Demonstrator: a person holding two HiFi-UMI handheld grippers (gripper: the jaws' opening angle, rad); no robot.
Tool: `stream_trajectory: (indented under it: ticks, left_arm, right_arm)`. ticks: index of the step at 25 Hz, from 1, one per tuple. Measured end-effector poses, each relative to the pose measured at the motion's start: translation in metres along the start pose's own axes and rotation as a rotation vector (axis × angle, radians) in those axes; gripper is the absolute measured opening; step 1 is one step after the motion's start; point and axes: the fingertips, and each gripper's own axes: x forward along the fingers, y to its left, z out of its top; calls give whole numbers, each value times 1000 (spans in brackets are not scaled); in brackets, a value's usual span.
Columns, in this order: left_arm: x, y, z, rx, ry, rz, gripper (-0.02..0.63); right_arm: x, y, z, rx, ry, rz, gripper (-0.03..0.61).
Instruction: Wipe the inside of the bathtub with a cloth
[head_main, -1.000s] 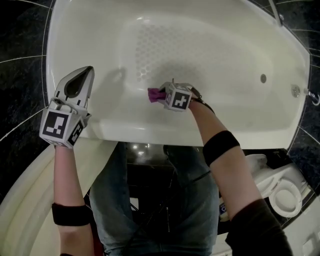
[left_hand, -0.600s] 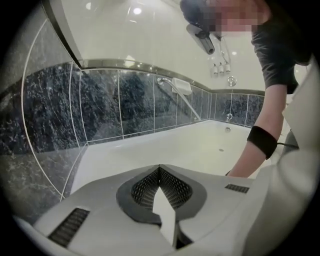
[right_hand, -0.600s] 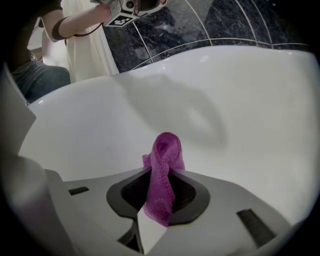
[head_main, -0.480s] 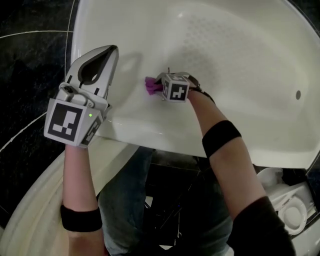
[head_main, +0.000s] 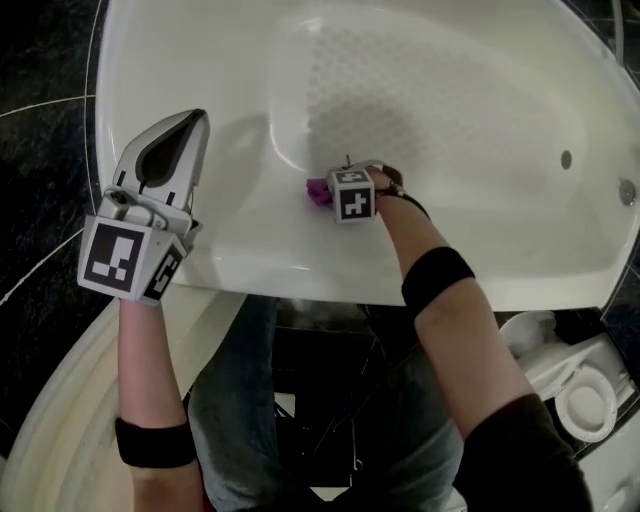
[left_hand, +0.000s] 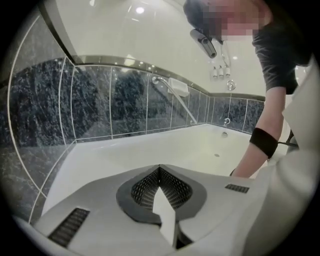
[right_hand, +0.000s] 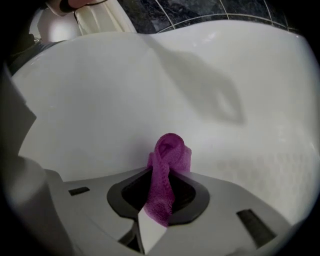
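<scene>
The right gripper (head_main: 331, 187) is reaching down inside the bathtub (head_main: 250, 268), close to its near side. Its jaws have just been closing, and the cloth (head_main: 316, 192) is sitting between them, up against the tub's side. The left gripper (head_main: 190, 122) is hanging over the tub's near rim, off to the left. The tiled wall (left_hand: 90, 100) is standing behind the tub.

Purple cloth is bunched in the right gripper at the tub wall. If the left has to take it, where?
Probably the rolled loop of the purple cloth that sticks out past the right gripper, whose jaws have just been closing on its tail. Bring the left gripper in from the left, across the loop: the tub wall lies straight ahead of it.
</scene>
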Motion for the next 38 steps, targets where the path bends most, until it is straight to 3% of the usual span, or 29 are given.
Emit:
stream_trajectory:
  ticks: [3,7,11,13,16,22,28,34,38]
  left_arm:
    - [16,-27,17,2,-8,-24,-2]
    - [36,-56,34,7,-13,-59,-2]
    - [48,-70,48,12,-10,-74,-2]
    - [49,-74,60,23,-5,-76,-2]
    - [32,-80,82,27,17,-64,-2]
    - [-21,-72,150,-17,-23,46,-2]
    - [-55,-67,173,-28,-66,45,-2]
    - [-68,-42,181,-33,-128,48,-2]
    - [-72,-30,180,-16,-156,39,-2]
  right_arm:
    - [-22,26,-82,43,126,22,98]
    - [-48,61,-170,157,211,29,98]
    - [-66,84,-217,229,264,37,98]
    - [-80,84,-228,241,294,1,103]
    - [-109,86,-211,287,263,-112,103]
    - [-207,84,-124,418,7,-310,106]
    - [-261,78,-78,732,-235,-411,107]
    - [-244,73,-41,850,-278,-414,107]
    - [-236,58,0,833,-312,-414,107]
